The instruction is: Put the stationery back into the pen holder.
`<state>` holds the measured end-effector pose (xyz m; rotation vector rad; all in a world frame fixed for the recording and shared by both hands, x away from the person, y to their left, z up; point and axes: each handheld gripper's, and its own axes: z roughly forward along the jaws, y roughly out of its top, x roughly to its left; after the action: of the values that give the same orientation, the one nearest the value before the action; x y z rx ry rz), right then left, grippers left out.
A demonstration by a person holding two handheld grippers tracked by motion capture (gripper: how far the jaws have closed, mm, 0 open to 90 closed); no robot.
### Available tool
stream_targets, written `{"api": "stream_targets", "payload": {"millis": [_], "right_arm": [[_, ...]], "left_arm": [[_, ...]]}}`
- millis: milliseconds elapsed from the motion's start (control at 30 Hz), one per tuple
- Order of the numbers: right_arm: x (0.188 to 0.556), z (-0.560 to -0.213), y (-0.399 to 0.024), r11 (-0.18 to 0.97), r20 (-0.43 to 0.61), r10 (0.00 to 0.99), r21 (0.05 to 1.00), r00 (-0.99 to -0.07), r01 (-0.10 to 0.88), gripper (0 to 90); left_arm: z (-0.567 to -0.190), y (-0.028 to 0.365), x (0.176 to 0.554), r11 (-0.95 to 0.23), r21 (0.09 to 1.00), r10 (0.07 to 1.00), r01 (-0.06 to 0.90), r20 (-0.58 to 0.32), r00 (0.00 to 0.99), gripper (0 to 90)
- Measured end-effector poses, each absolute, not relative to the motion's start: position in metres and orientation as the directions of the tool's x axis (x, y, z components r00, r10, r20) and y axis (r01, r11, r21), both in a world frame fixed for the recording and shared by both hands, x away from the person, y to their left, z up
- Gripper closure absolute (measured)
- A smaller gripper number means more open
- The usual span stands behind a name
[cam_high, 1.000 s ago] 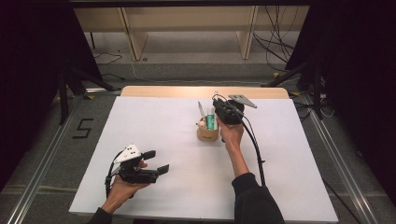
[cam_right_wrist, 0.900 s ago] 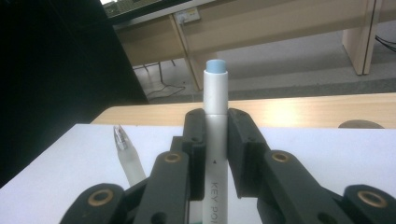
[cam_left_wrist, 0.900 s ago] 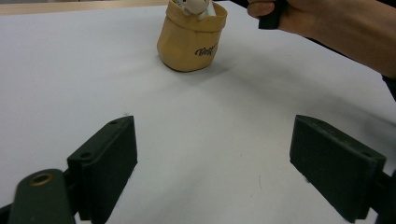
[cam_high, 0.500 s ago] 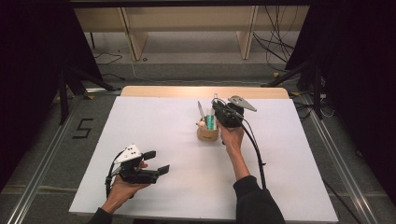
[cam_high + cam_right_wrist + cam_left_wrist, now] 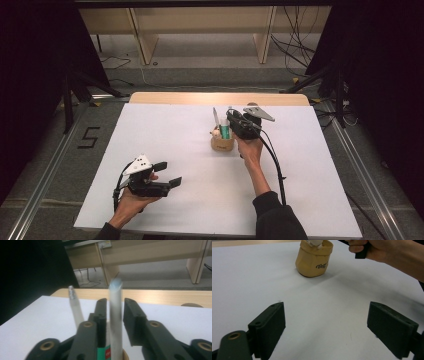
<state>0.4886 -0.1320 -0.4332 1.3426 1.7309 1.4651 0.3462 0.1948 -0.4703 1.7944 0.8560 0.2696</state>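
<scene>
A tan pouch [image 5: 222,144] stands near the middle of the white table [image 5: 165,130] and holds a green tube [image 5: 225,132], a grey pen [image 5: 215,118] and a white pen [image 5: 229,111]. My right gripper [image 5: 232,120] hangs just above the pouch. In the right gripper view the white pen [image 5: 115,315] stands blurred between its jaws. Those jaws [image 5: 115,302] have just been opening, and a thin gap shows beside the pen. The grey pen [image 5: 74,307] rises to their left. My left gripper [image 5: 168,173] rests near the front left, open and empty, and faces the pouch [image 5: 313,262].
A cable [image 5: 272,155] trails from the right gripper along the forearm. The table's wooden far edge [image 5: 215,98] lies behind the pouch, with shelf legs [image 5: 145,40] and floor cables beyond it. In the left gripper view the right hand [image 5: 387,252] is at the upper right.
The right hand shifts only slightly above the pouch. The left gripper stays where it was, still open.
</scene>
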Motion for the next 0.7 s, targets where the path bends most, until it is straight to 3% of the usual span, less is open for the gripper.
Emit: {"api": "stream_targets", "payload": {"millis": [133,700], "right_arm": [[0.486,-0.429,-0.135,-0.068,0.213,0.894,0.934,-0.394,0.35,59.3],[0.464,-0.406,-0.149,-0.009,0.207,0.865,0.917,-0.457,0.399,39.3]], "left_arm": [[-0.47,0.195,0.346,-0.163,0.893,0.665,0.42,-0.215,0.715,14.6],[-0.47,0.195,0.347,-0.16,0.893,0.664,0.421,-0.218,0.715,14.6]]}}
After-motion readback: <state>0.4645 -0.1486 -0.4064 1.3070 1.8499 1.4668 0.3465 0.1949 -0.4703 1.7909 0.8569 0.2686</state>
